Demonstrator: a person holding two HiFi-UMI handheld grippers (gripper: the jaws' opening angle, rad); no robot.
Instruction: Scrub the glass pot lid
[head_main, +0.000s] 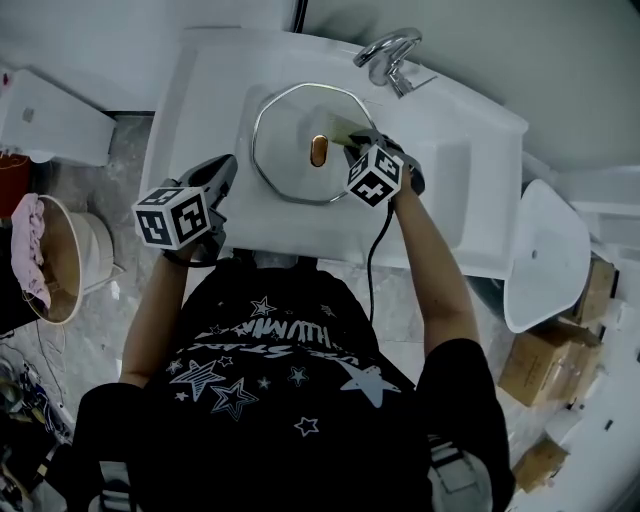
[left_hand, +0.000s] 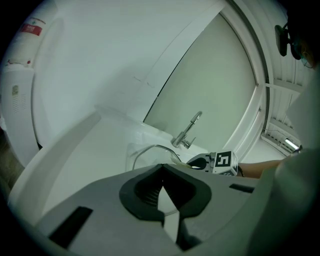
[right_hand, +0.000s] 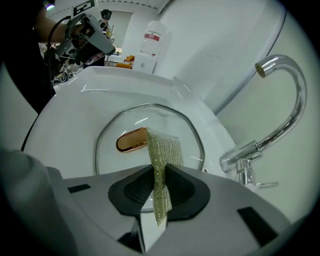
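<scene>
A glass pot lid (head_main: 290, 120) with a metal rim and a gold knob (head_main: 318, 150) lies flat in the white sink (head_main: 200, 100). My right gripper (head_main: 358, 140) is over the lid's right side, shut on a yellow-green scrub cloth (right_hand: 162, 145). In the right gripper view the cloth sticks up between the jaws (right_hand: 159, 172) and hangs over the lid (right_hand: 110, 145) beside the knob (right_hand: 131, 140). My left gripper (head_main: 228, 170) hovers at the sink's front left edge, apart from the lid. Its jaws (left_hand: 161, 187) are shut with nothing in them. The lid's rim (left_hand: 150, 149) shows beyond them.
A chrome faucet (head_main: 388, 55) stands at the sink's back right. A white basin-like fixture (head_main: 545, 255) and cardboard boxes (head_main: 540, 365) are on the right. A bucket (head_main: 60, 260) with a pink cloth sits on the floor at the left. A white bottle (right_hand: 150, 42) stands beyond the sink.
</scene>
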